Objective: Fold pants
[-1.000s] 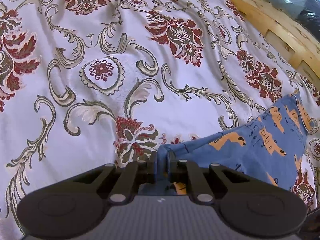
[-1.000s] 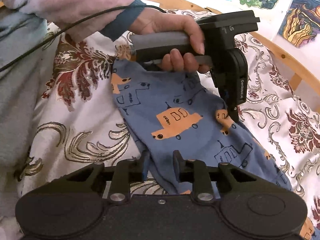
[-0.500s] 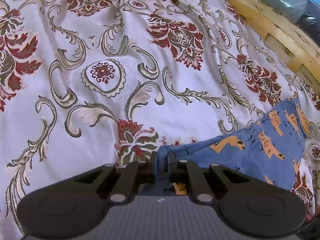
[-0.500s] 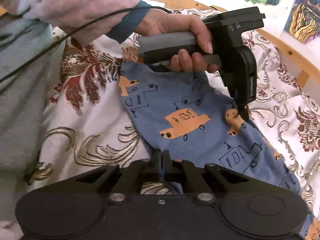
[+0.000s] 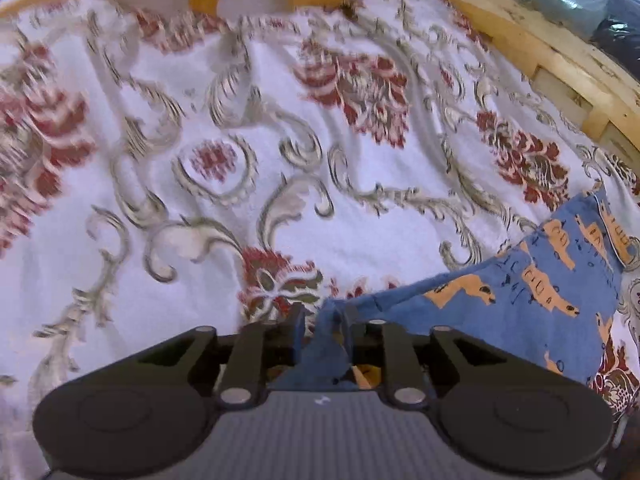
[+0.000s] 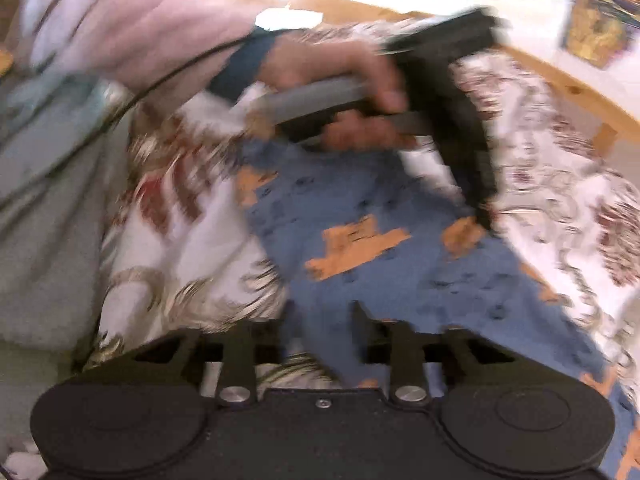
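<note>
Blue pants (image 5: 540, 292) printed with orange cars lie flat on a flowered bedsheet (image 5: 240, 120). In the left wrist view, one corner of them bunches up between the fingers of my left gripper (image 5: 323, 318), whose jaws stand a little apart around the cloth. In the blurred right wrist view, a fold of the pants (image 6: 360, 240) rises between the parted fingers of my right gripper (image 6: 324, 320), and the cloth hides its left finger. The left gripper (image 6: 486, 220) shows there too, held by a hand (image 6: 352, 80), with its tips down on the far edge of the pants.
A wooden bed frame (image 5: 560, 64) curves round the far and right sides of the sheet. A pink sleeve (image 6: 120, 40) and a black cable cross the upper left of the right wrist view. Grey-green fabric (image 6: 40, 200) fills its left edge. Pictures (image 6: 600, 8) hang on the wall.
The right jaws shut on the pants edge half a second ago and now stand apart again. The left jaws have widened slightly around the bunched corner. Both views tilt and blur.
</note>
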Motion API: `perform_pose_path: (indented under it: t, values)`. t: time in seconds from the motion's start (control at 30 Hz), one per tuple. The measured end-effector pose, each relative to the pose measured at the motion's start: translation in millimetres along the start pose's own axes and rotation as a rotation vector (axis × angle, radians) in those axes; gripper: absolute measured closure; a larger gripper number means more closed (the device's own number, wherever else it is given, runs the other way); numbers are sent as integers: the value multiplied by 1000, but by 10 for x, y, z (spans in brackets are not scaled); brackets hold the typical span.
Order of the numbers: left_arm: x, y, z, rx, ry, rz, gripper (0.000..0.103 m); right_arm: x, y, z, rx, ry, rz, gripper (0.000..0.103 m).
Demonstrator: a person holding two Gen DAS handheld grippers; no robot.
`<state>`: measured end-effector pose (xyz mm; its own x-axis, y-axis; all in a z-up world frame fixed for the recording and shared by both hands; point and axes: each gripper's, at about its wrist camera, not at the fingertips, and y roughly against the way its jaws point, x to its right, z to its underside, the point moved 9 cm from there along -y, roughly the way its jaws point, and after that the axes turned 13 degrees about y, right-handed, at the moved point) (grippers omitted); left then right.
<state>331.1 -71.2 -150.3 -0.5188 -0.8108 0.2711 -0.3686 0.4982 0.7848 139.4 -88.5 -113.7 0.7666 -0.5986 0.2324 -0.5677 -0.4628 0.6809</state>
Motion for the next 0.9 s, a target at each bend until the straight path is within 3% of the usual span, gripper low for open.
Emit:
perform_pose_path:
  t: [0.07, 0.13, 0.23, 0.33, 0.37, 0.4, 0.47, 0.57, 0.63, 0.67, 0.73, 0.8, 0.87, 0.9]
  values:
    - [26, 203, 5, 34, -11, -9, 50, 272, 125, 15, 29, -76, 73, 43]
    - [54, 407, 67, 67, -35, -5, 43, 601, 173, 76, 30, -165, 188, 40]
    - [148, 489, 213, 35, -71, 33, 43, 1067, 75, 230, 0, -302, 280, 46]
    - [10, 280, 352, -25, -42, -80, 47, 1399, -92, 451, -45, -443, 301, 50]
    - [-89, 220, 396, -29, -28, -120, 57, 1493, -127, 553, -74, -478, 330, 50]
    - [-188, 182, 429, -34, 4, -138, 60, 1589, -133, 678, -109, -502, 367, 50]
    - [-303, 242, 420, -11, 77, -97, 64, 1748, -63, 912, -148, -532, 454, 51]
    - [-426, 393, 372, 10, 174, -125, 64, 1906, 179, 1092, -137, -632, 516, 50]
    - [-479, 512, 332, 51, 187, -225, 45, 1892, 312, 1022, -86, -643, 518, 50]
    - [-450, 560, 296, 80, 169, -247, 44, 1835, 355, 946, -58, -633, 499, 50]
    - [-272, 585, 249, 98, 121, -216, 43, 1721, 317, 820, -26, -604, 439, 45]
    - [-48, 527, 207, 98, 105, -165, 43, 1591, 203, 851, -87, -573, 388, 38]
    - [247, 441, 200, 76, 62, -96, 41, 1573, 123, 1042, -210, -577, 429, 38]
    - [384, 383, 195, 65, 31, -79, 41, 1611, 159, 1130, -231, -605, 461, 36]
